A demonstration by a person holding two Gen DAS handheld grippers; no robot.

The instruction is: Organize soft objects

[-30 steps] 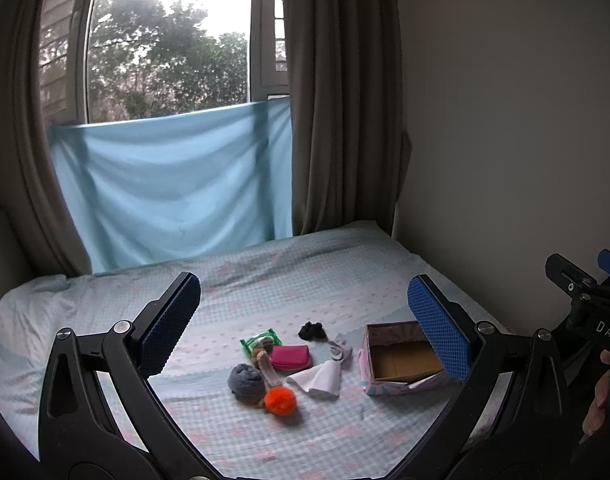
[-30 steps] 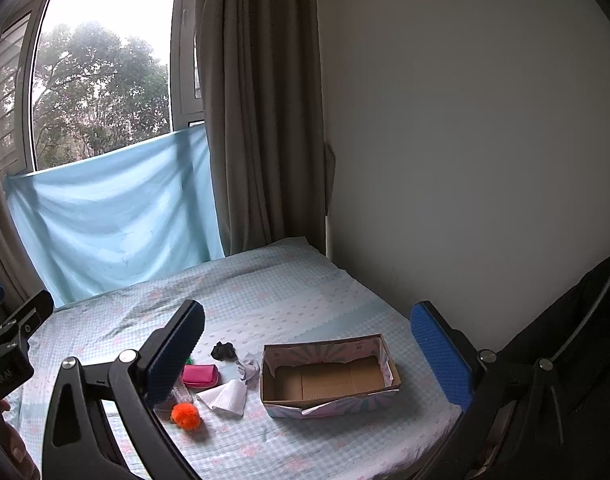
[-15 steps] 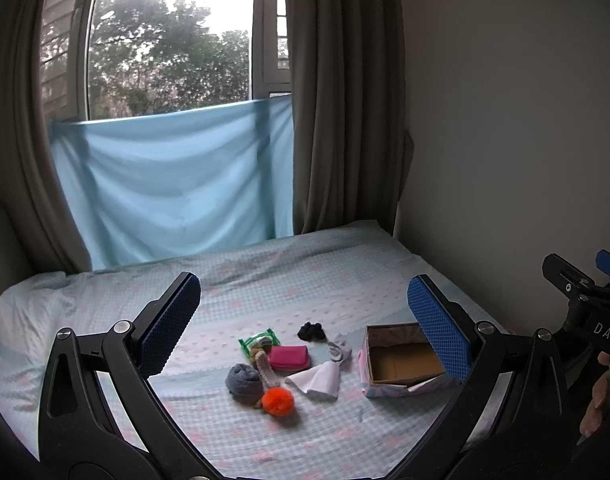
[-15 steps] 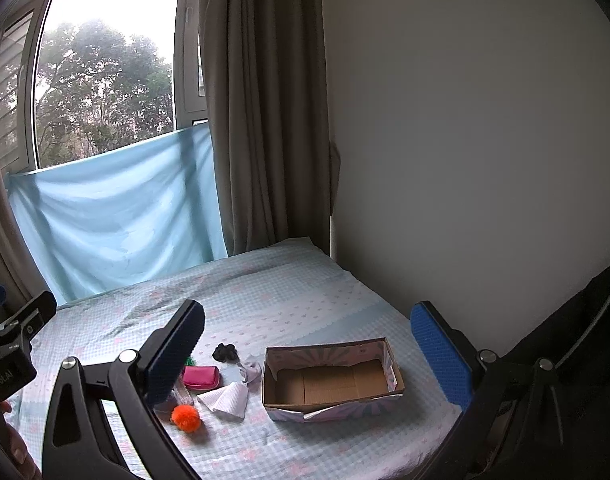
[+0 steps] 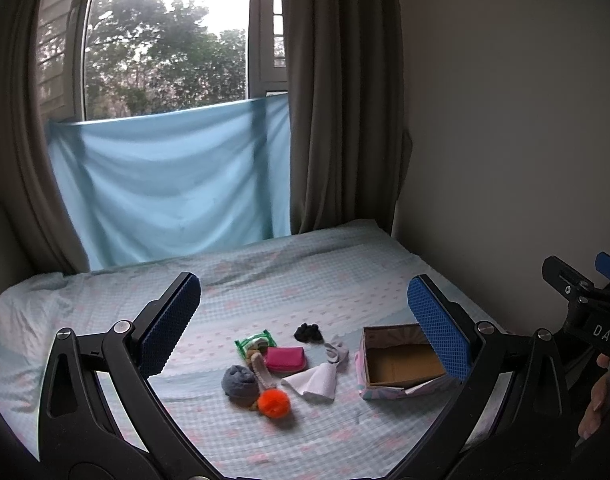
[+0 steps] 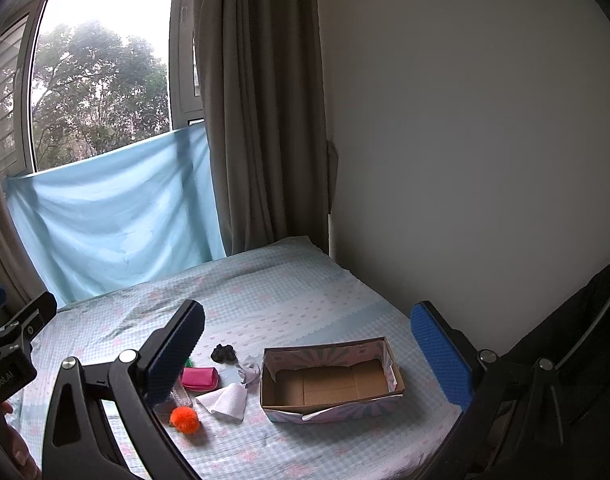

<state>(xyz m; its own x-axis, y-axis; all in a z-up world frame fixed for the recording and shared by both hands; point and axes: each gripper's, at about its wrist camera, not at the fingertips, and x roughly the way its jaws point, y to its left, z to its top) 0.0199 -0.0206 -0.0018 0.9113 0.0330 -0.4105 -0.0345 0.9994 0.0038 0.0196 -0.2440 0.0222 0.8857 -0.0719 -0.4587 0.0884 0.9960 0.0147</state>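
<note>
Holding both claws high above the bed (image 5: 289,280), you have a full view of the job before committing to any one piece. Your left claw (image 5: 305,320) has its jaws spread wide with nothing between them, and your right claw (image 6: 309,344) is the same: wide apart and empty.

The cardboard box (image 6: 329,380) is the anchor here. It sits open-topped and empty on the bed, so it looks like the place everything is meant to go. All the soft things lie in a loose cluster to the left of the box: a pale sock (image 5: 337,354) closest to it, a folded white cloth (image 5: 315,380) just beyond, a black scrunchie (image 5: 308,333) behind those, then a pink pouch (image 5: 286,359), a green packet (image 5: 255,342), a grey rolled sock (image 5: 239,380) and an orange pompom (image 5: 274,402) farthest from the box.

Nothing is in the box yet, so the sorting looks barely begun. Because the cluster sits on the left of the box, your left claw likely has the shorter reach.
</note>
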